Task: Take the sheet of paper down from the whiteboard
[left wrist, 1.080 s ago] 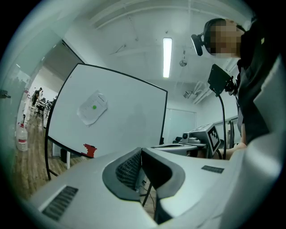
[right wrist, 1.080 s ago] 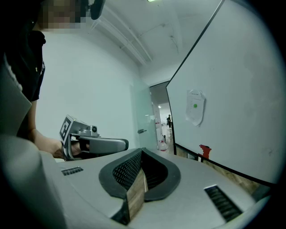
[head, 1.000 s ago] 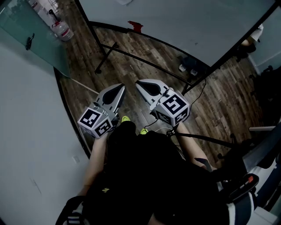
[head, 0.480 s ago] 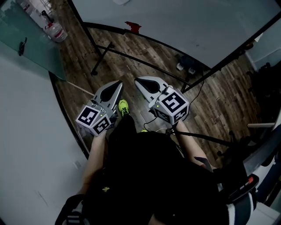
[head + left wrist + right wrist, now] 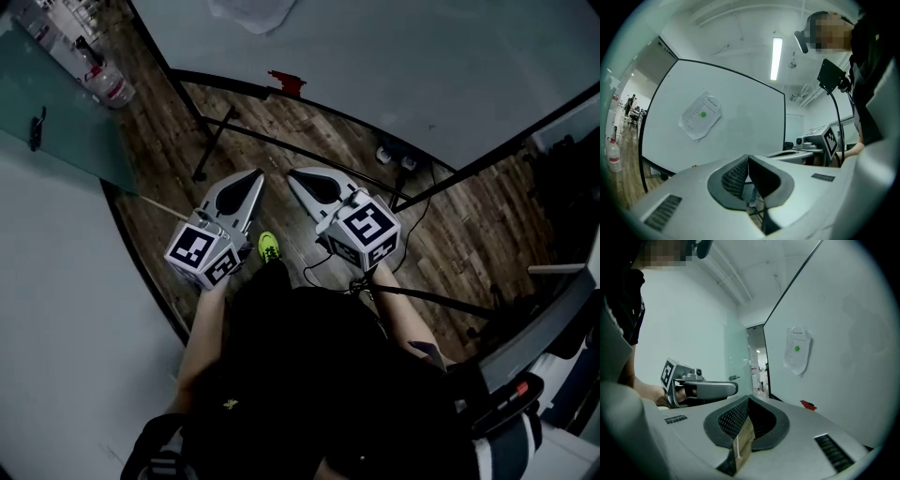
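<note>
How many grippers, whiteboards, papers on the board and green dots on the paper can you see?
Grippers: 2, the left gripper and the right gripper
whiteboard: 1
sheet of paper: 1
green dot: 1
Total: 5

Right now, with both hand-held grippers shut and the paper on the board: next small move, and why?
Probably step closer to the whiteboard. The paper hangs on it, above and well beyond the left hand-held gripper and right hand-held gripper. Both are shut, and the head view shows open floor between them and the board.
</note>
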Demonstrator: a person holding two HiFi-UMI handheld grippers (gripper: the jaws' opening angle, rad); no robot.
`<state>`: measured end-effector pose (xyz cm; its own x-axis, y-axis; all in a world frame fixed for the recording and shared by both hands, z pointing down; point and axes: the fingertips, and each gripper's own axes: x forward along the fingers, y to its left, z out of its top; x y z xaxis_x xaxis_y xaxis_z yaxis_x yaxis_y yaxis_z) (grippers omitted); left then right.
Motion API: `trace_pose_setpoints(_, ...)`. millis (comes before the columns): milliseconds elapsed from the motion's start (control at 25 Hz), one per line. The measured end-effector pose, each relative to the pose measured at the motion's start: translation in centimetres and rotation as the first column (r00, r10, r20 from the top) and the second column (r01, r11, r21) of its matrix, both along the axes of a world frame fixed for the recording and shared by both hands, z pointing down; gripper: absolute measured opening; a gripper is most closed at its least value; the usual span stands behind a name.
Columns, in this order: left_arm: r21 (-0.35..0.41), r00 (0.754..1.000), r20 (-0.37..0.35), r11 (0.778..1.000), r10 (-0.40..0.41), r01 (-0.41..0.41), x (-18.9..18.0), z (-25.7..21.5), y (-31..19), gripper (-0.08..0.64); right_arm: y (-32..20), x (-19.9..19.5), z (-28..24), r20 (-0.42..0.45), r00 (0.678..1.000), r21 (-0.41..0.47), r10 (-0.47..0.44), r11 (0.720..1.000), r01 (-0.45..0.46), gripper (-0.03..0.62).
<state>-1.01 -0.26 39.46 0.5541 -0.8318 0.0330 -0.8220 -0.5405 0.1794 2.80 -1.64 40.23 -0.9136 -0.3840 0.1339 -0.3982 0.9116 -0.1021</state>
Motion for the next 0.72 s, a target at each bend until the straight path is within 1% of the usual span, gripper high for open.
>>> trace_pose_setpoints(280,0.006,0.999,-0.003,0.999,0.033,-0.033,-2.8,-0.7,-4.1,-0.012,-4.2,-3.1,-0.4,-0.001,0.999,-0.008,0.036,0.999,-0.036,0.015)
trace_pose_setpoints(480,-0.002,0.998,-0.030,0.998,0.062,-0.062,-4.4,-0.4,-6.4,-0.012,-6.4,-5.2,-0.3,-0.014,0.999,-0.015,0.050,0.999,-0.051,0.015)
trace_pose_setpoints(640,-0.023,0.995,-0.061,0.997,0.074,-0.076,-6.1,0.3,-8.3,-0.012,-8.4,-6.9,0.2,-0.026,0.997,-0.024,0.073,0.997,-0.074,0.015)
trace_pose_setpoints(720,-0.021,0.995,-0.062,0.997,0.079,-0.081,-6.9,0.4,-9.5,-0.012,-9.5,-7.8,0.2,-0.024,0.996,-0.024,0.081,0.996,-0.081,0.015)
